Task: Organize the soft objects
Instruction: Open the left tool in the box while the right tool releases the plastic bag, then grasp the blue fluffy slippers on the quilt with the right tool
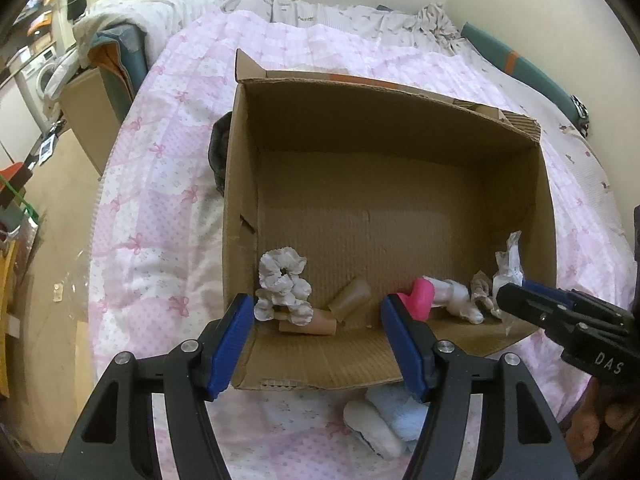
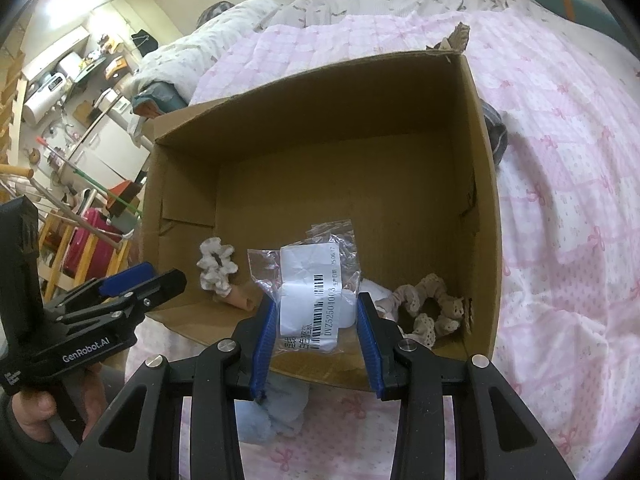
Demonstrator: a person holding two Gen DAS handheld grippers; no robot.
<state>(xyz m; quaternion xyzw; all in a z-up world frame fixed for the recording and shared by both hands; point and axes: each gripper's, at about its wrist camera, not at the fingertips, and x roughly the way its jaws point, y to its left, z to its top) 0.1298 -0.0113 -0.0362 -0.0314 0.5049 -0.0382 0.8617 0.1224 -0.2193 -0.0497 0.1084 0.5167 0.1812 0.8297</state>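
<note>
Here, labelled clear packet (image 2: 314,294) pinched between right gripper (image 2: 316,320) pads, over box (image 2: 486,200).

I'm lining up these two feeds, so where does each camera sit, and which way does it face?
Left wrist: on the left gripper, facing down into the box; own open fingers show, plus the right gripper at the frame's right.
Right wrist: on the right gripper, facing down into the box; own fingers shut on a labelled bag, left gripper and a hand at the frame's left.
Shared: box, white scrunchie, quilt.
</note>
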